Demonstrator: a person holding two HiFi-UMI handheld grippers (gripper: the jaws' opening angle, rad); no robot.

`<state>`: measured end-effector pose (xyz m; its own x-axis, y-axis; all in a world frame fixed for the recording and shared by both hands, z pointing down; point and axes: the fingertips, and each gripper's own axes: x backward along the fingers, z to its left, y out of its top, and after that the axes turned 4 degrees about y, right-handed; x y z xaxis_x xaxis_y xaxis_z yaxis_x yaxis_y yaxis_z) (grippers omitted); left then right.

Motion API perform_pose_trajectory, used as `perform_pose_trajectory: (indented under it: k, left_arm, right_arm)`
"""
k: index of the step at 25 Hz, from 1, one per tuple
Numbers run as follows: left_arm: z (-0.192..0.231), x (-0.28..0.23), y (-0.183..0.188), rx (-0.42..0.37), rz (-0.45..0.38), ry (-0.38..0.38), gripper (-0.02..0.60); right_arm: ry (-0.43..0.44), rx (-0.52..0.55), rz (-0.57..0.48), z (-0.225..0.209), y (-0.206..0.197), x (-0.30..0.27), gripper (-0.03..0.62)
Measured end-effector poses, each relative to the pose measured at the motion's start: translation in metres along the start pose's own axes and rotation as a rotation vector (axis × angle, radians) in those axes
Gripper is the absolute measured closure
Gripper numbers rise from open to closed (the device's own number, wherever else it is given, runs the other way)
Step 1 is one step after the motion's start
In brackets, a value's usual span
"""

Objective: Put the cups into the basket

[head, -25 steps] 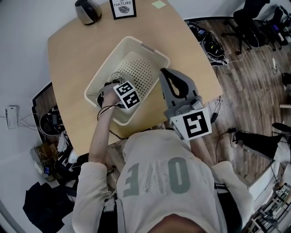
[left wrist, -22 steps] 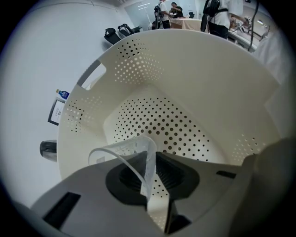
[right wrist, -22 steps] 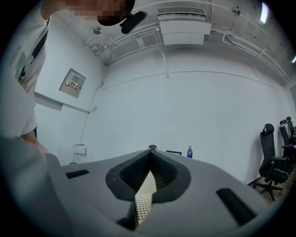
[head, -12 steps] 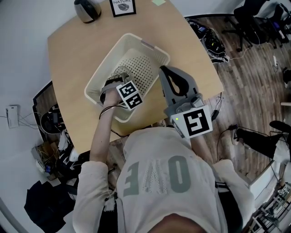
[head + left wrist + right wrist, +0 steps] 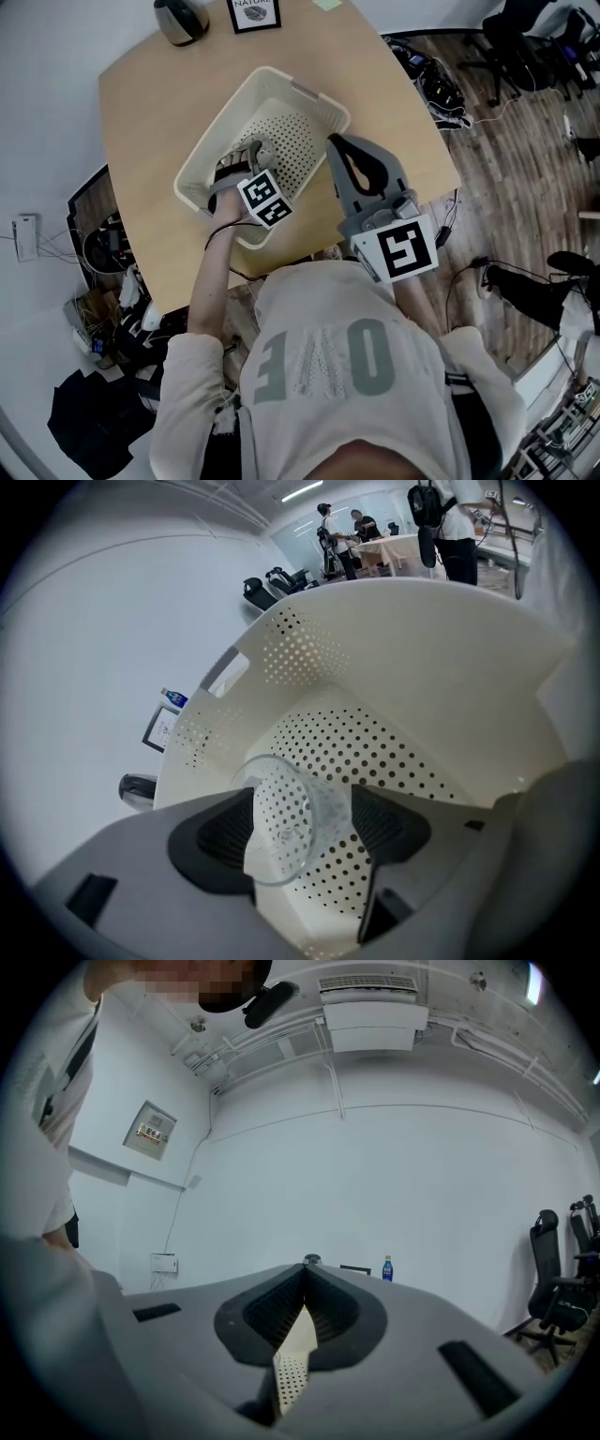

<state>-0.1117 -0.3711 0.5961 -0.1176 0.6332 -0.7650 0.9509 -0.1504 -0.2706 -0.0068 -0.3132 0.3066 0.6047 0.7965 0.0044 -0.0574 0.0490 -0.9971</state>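
A clear plastic cup (image 5: 286,803) lies tilted on its side between the jaws of my left gripper (image 5: 305,829), low inside the cream perforated basket (image 5: 422,667). The jaws are opening and their pads stand apart from the cup's sides. In the head view the left gripper (image 5: 242,157) reaches into the near left part of the basket (image 5: 281,81) on the wooden table (image 5: 150,112). My right gripper (image 5: 336,143) hovers at the basket's right rim, shut and empty. In the right gripper view its jaws (image 5: 305,1297) meet at the tips, with a strip of the basket (image 5: 292,1358) below.
At the table's far edge stand a dark rounded vessel (image 5: 180,21), a framed card (image 5: 253,17) and a green note (image 5: 328,7). Office chairs and cables lie on the wood floor at right (image 5: 525,47). A blue bottle (image 5: 387,1267) stands far off.
My left gripper has shifted a little farther into the basket, and the hand has turned slightly. The right gripper has stayed put.
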Motion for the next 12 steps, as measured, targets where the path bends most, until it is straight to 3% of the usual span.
perform_pose_trajectory:
  k: [6, 12]
  left_arm:
    - [0.012, 0.012, 0.008, 0.052, -0.058, 0.069, 0.264]
    - [0.037, 0.043, 0.02, 0.373, -0.169, 0.035, 0.264]
  right_arm:
    - [0.024, 0.005, -0.001, 0.005, 0.001, -0.005, 0.596]
    - [0.043, -0.002, -0.007, 0.008, 0.001, -0.009, 0.595]
